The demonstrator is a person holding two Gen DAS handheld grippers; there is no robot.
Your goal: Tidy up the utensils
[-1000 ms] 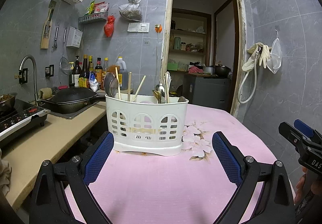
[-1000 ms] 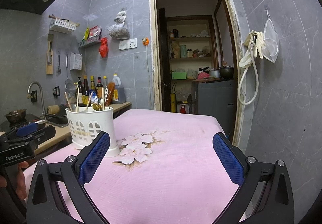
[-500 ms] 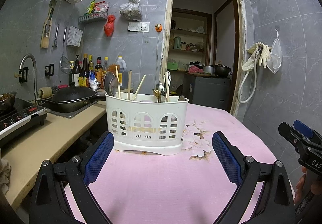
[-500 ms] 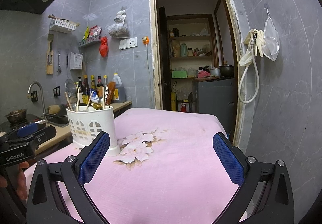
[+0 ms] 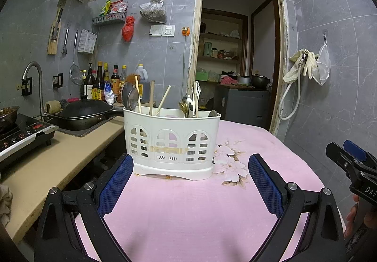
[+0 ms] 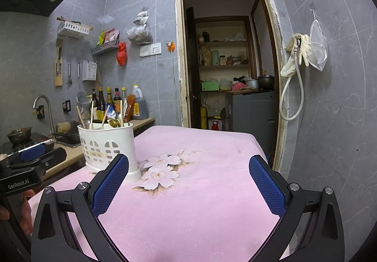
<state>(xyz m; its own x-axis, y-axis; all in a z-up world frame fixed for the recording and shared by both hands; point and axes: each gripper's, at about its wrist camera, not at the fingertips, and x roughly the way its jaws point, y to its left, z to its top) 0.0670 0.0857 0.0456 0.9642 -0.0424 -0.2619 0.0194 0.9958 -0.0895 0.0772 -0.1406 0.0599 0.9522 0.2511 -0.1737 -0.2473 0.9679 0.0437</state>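
Left wrist view looks straight at a white plastic utensil holder with arched cut-out windows (image 5: 172,142). It stands upright on a pink tablecloth with a pale flower print (image 5: 188,210). The left gripper (image 5: 189,182) has its two blue padded fingers (image 5: 115,183) spread wide, and nothing is between them. The holder sits just past the fingertips, not touching them.

Things stick up out of the holder. On its left side are a big round metal ladle (image 5: 129,98) and three wooden chopsticks (image 5: 151,97). On its right side are shiny metal spoons (image 5: 188,103), one of them gold, and a silver handle (image 5: 195,97). The middle part looks empty from here, but I cannot see down inside.

Beside the table is a tan kitchen counter (image 5: 54,160). A black wok (image 5: 82,112) rests over the sink, and dark sauce bottles (image 5: 101,84) stand by the grey tiled wall.

Right wrist view shows the right gripper (image 6: 188,183) with its blue fingers wide apart too, holding nothing. It hangs over the bare pink cloth near the flower print (image 6: 162,170). The white holder (image 6: 108,147) is off to its left, just behind the left fingertip. At the far left edge, a hand (image 6: 22,212) holds the black handle of the other gripper.
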